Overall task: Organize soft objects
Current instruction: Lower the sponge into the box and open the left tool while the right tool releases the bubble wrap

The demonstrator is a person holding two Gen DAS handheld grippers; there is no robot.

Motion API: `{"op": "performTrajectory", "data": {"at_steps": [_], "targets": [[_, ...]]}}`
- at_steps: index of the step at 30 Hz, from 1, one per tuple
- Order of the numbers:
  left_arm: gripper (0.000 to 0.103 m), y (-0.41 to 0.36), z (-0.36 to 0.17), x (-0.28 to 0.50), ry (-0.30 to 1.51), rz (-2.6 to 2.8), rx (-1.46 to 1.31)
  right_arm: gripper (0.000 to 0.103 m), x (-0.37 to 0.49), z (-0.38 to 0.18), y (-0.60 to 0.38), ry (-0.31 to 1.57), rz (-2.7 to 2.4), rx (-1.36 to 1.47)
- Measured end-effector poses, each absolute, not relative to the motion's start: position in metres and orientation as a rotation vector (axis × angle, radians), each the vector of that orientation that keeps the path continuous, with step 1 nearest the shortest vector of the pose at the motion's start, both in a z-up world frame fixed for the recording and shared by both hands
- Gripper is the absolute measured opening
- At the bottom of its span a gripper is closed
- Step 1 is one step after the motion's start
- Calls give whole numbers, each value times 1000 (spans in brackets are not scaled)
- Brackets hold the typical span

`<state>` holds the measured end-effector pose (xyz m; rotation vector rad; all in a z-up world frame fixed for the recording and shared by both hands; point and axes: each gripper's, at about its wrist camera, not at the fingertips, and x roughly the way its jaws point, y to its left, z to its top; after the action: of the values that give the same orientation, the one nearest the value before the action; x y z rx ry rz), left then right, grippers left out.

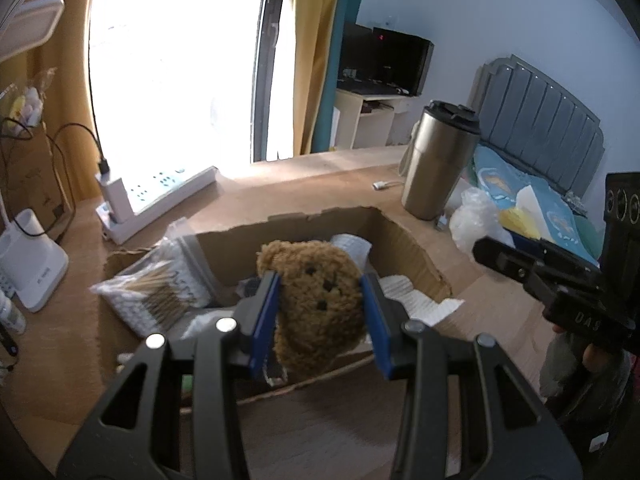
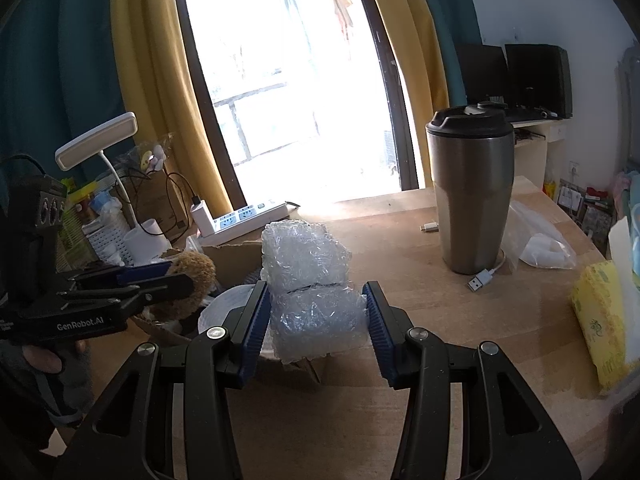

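Note:
My left gripper is shut on a brown plush bear and holds it over an open cardboard box on the wooden desk. The bear and the left gripper also show at the left of the right wrist view. My right gripper is shut on a wad of clear bubble wrap, held above the box's right edge. The right gripper also shows at the right of the left wrist view.
A bag of cotton swabs leans on the box's left side. A steel tumbler, a USB cable, a plastic bag and a yellow tissue pack lie to the right. A power strip and a desk lamp stand behind.

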<state>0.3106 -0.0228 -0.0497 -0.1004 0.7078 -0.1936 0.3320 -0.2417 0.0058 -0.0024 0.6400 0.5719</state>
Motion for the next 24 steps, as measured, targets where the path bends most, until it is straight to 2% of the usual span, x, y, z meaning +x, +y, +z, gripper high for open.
{"op": "performTrajectory", "data": {"at_steps": [5, 7, 12, 15, 24], "targets": [[46, -29, -61, 322, 759, -223, -114, 50, 338, 6, -233, 642, 575, -9], [52, -29, -60, 323, 751, -235, -121, 50, 339, 6, -230, 644, 576, -13], [55, -23, -54, 322, 728, -238, -122, 50, 343, 5, -224, 650, 576, -24], [62, -18, -51, 319, 715, -236, -129, 50, 347, 3, -218, 656, 579, -32], [62, 0, -43, 308, 685, -216, -134, 50, 352, 4, -196, 656, 604, -56]]}}
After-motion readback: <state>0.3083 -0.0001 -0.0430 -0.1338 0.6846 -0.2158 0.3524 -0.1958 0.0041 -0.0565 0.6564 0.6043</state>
